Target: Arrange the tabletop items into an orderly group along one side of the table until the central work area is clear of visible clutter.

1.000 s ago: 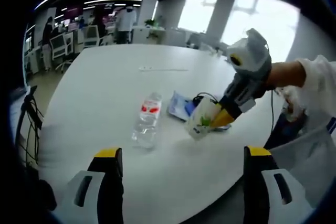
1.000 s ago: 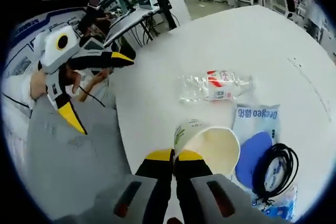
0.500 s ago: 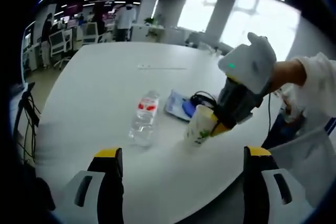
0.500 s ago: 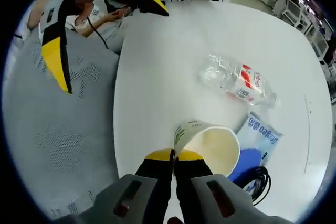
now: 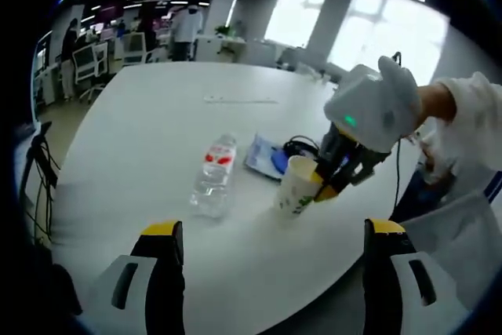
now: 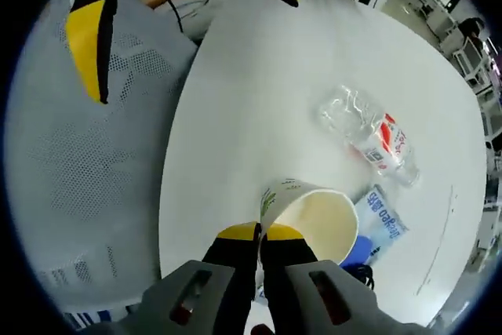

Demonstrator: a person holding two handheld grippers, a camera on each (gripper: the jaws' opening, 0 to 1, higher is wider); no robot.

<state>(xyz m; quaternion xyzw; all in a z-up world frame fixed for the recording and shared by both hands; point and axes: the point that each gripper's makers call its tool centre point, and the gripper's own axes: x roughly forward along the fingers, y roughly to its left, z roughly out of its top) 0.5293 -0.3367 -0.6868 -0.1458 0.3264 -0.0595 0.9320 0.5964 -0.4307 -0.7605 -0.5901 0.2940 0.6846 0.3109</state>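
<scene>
Cup (image 6: 314, 213) rim is pinched between the closed jaws of the right gripper (image 6: 260, 232); in the left gripper view the paper cup (image 5: 297, 186) is seen upright on the white table (image 5: 149, 115). A plastic bottle (image 5: 213, 176) lies on its side near the cup, a blue packet (image 5: 261, 155) and black cable (image 5: 301, 145) just behind it. The left gripper (image 5: 267, 234) is held spread and empty, apart from the cup.

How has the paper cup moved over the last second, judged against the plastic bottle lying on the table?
Yes. In the left gripper view the paper cup, pinched by the right hand-held gripper, has gone from tilted to nearly upright, close to the plastic bottle throughout.
</scene>
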